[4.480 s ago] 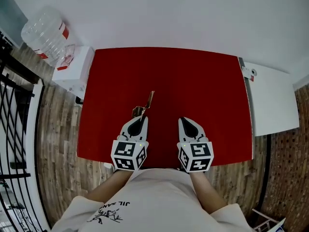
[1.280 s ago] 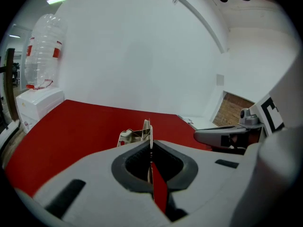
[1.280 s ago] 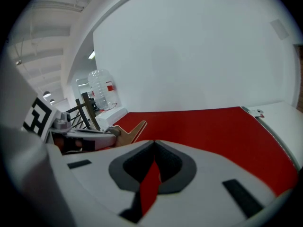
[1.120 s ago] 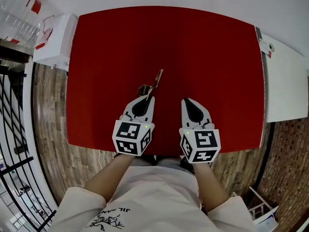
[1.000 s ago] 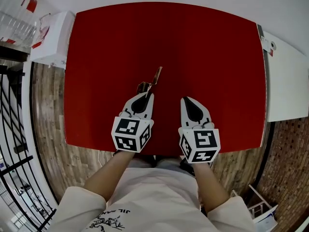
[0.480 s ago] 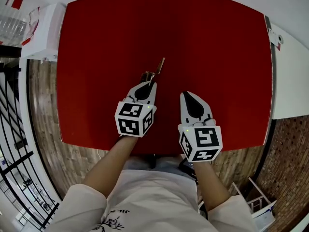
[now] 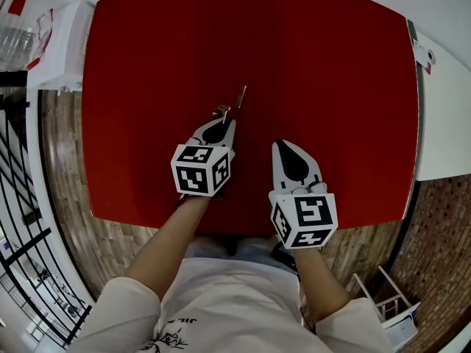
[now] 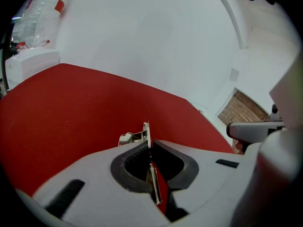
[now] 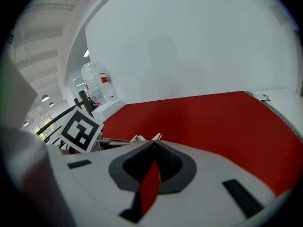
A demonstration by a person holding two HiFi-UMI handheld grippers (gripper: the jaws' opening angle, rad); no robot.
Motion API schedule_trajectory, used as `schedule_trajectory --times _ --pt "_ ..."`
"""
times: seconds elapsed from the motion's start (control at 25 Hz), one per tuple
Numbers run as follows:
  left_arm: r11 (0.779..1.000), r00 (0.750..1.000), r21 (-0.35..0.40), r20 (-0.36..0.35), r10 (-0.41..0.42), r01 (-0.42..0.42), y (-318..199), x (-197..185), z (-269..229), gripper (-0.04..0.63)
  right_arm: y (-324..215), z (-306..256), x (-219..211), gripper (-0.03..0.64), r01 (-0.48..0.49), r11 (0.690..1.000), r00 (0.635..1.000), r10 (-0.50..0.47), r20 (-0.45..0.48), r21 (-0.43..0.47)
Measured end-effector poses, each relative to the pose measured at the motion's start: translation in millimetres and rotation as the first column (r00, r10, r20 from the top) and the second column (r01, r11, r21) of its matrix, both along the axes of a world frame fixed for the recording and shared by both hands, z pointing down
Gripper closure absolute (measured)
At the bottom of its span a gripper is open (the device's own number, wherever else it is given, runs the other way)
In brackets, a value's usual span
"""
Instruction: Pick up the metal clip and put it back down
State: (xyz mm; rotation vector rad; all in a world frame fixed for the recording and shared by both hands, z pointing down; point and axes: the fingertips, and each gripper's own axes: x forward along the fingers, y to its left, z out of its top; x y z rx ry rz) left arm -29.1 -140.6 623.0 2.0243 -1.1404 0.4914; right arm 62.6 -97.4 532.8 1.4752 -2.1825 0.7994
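The metal clip (image 7: 231,106) is a thin silver strip with a folded end. It sticks out past the tips of my left gripper (image 7: 223,121), over the red table (image 7: 331,65). In the left gripper view the clip (image 8: 143,135) runs back between the dark pads (image 8: 134,156), which close on its flat blade; the jaws are just starting to open. I cannot tell if the clip touches the table. My right gripper (image 7: 285,145) rests to the right, shut with nothing in it. From its own view the clip (image 9: 143,138) peeks over the right gripper (image 9: 153,145).
A white box (image 7: 62,35) stands off the table's far left corner, with a clear water bottle (image 8: 40,8) beyond it. A white surface (image 7: 441,109) adjoins the table's right edge. A black railing (image 7: 18,197) runs along the left over wooden floor.
The left gripper has moved forward and risen with the clip in it, so its marker cube sits higher in the head view. The right gripper has hardly moved.
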Motion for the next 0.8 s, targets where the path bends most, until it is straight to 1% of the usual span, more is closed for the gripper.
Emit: schedule_trajectory --times 0.12,0.36,0.56,0.72,0.8 --pt "1.000 1.000 0.008 0.024 0.014 -0.014 -1.4 -1.5 0.5 0.575 -2.4 0.1 -0.5 0.611 -0.001 1.000 1.000 0.001 0.002 0.001" --pt "1.000 0.997 0.024 0.073 0.017 -0.019 -2.9 -8.6 3.6 0.554 -7.3 0.2 -8.8 0.611 0.007 1.000 1.000 -0.007 0.005 0.001" --pt "1.000 0.999 0.020 0.052 -0.001 0.000 -3.2 -9.0 3.7 0.554 -6.7 1.1 -7.4 0.611 0.009 1.000 1.000 -0.009 0.004 -0.003" --pt "0.999 0.999 0.032 0.044 0.011 -0.013 -3.2 -10.1 2.1 0.552 -6.4 1.4 -7.6 0.611 0.007 1.000 1.000 -0.007 0.003 -0.005" --pt "0.999 1.000 0.029 0.018 0.017 -0.017 -2.5 -9.3 1.1 0.528 -6.4 1.5 -8.5 0.611 0.007 1.000 1.000 -0.007 0.004 -0.005"
